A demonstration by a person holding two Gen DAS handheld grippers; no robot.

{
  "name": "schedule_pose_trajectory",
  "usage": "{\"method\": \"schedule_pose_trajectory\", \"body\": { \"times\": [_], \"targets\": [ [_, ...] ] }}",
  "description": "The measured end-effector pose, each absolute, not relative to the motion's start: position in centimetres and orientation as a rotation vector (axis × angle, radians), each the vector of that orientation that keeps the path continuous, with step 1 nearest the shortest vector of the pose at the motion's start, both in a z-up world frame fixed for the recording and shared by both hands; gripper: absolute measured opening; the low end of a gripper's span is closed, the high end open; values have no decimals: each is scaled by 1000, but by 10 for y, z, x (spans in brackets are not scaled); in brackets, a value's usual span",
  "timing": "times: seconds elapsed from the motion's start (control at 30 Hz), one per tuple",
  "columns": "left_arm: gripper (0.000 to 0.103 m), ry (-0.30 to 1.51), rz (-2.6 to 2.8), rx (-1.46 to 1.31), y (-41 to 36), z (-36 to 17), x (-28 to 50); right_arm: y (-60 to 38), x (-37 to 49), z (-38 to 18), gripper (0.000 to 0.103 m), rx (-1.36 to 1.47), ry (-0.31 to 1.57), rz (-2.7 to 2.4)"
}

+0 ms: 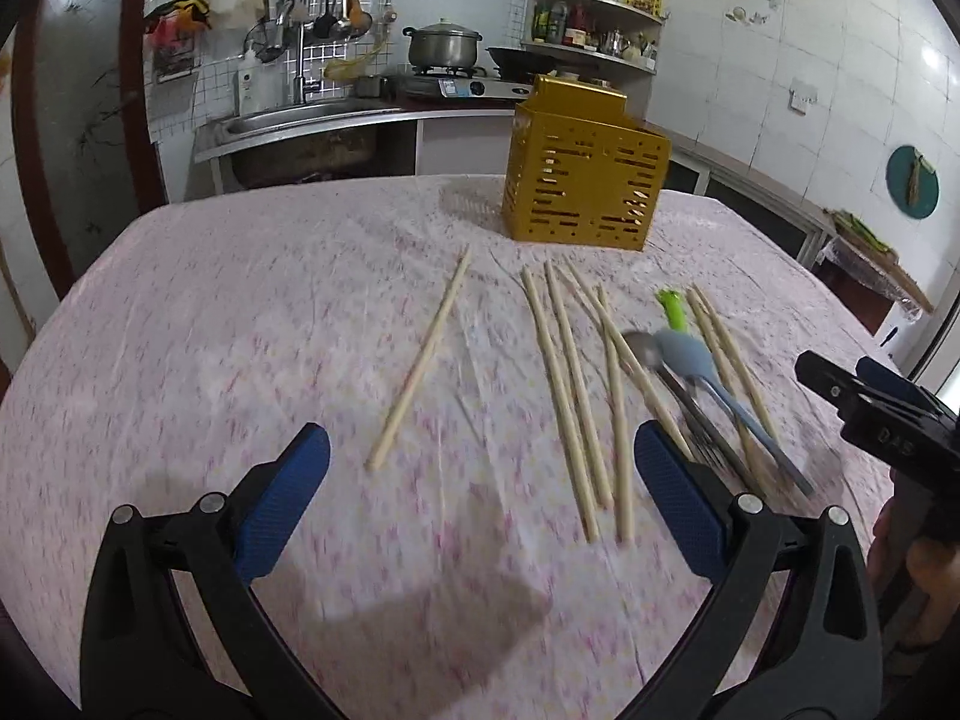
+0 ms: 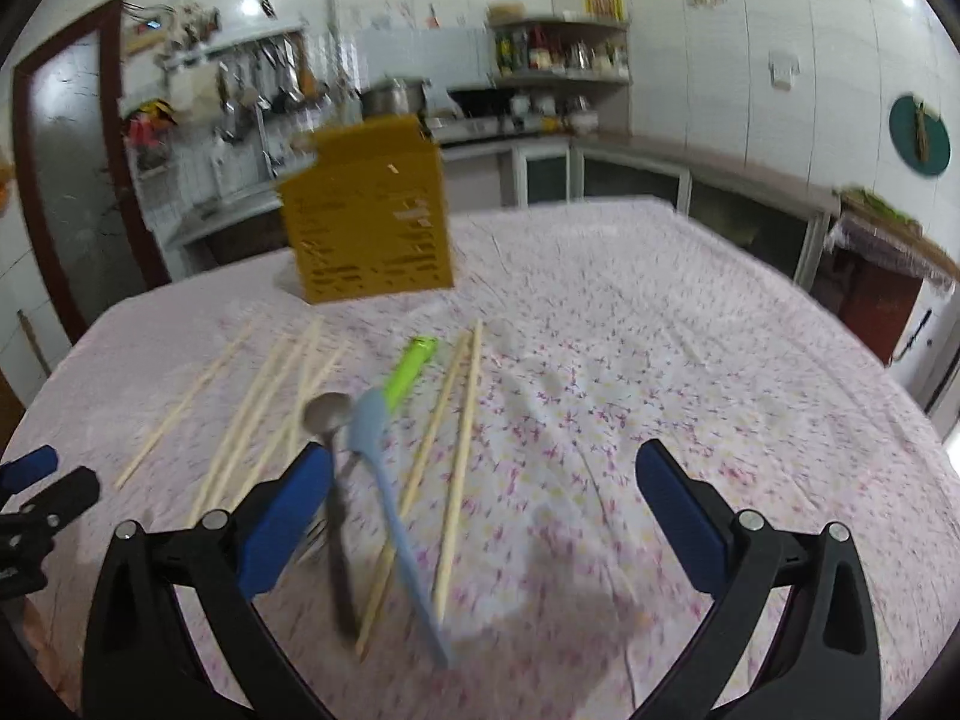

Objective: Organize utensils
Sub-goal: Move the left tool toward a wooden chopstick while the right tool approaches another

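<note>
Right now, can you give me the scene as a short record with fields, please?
surface: table with pink floral cloth
holder: yellow slotted holder, upright at the far side
loose: chopsticks, metal spoon, blue spoon, green item, fork
left gripper: open, empty
right gripper: open, empty

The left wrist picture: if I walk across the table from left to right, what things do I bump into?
Lone chopstick → bunch of chopsticks → metal spoon → blue spatula → pair of chopsticks → right hand-held gripper at the edge.
</note>
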State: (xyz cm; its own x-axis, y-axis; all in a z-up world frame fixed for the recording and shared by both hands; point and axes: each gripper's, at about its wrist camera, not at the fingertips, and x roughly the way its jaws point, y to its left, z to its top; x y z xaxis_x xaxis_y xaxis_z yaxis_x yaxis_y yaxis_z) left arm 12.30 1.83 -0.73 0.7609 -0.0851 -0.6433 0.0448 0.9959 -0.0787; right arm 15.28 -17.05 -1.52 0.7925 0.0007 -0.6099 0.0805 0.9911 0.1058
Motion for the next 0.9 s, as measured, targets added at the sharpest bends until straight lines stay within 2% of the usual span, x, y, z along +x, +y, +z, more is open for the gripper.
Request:
{"method": "schedule_pose_trajectory", "body": {
  "times": [0.5,0.67,0.9],
  "targets": [
    [98,867,-87,-82,16,-9,264,-188,291,-29,99,174,871,-131],
    [98,904,-80,-35,8,-15,297,-187,302,-33,99,148,851,-132],
    [98,904,-60,-33,21,-31,304,-189,294,-40,99,131,832,-114]
  ]
}}
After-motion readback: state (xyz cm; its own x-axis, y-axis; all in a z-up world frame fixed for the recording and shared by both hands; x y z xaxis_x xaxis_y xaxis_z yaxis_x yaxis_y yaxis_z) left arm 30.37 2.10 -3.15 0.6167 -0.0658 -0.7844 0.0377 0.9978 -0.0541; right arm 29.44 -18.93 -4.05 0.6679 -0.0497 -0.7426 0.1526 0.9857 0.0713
